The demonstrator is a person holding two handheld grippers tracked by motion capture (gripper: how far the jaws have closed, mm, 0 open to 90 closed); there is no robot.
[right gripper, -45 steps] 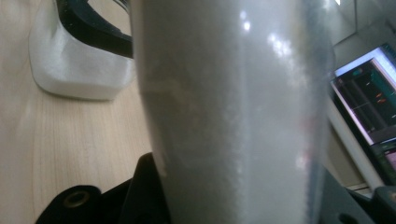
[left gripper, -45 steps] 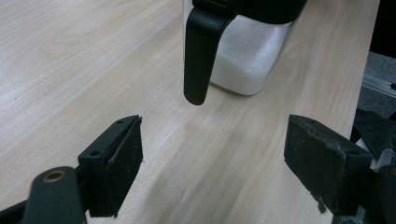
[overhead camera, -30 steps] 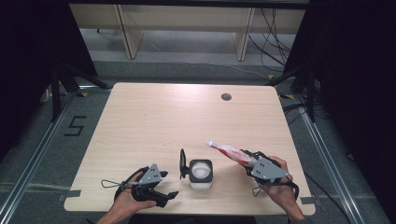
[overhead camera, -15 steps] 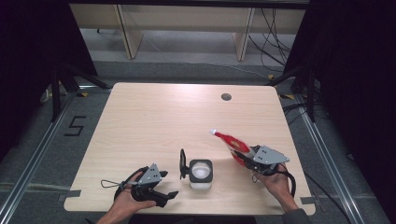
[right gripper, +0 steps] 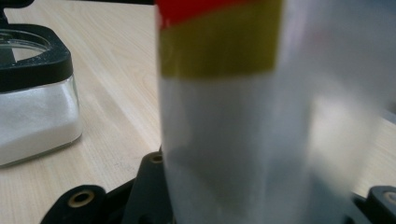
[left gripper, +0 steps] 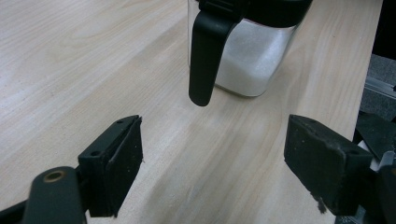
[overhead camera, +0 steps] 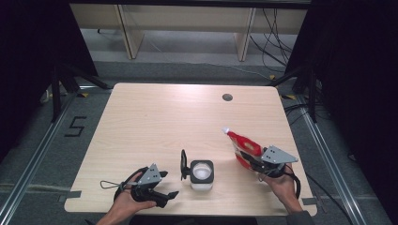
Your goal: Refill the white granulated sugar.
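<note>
On the wooden table (overhead camera: 155,117): one clear square jar (overhead camera: 202,174) with a black rim and flipped-up black lid, holding white granules, just ahead of the left gripper (overhead camera: 170,183); one red-and-white refill pouch (overhead camera: 244,146) with a small white spout, clamped in the right gripper (overhead camera: 251,161). Two hand-held grippers in all, one per hand, two hands. One round cable hole (overhead camera: 227,97) sits in the tabletop, far beyond the right gripper. One floor marking, a "5" (overhead camera: 75,126), lies off to the left gripper's side.
</note>
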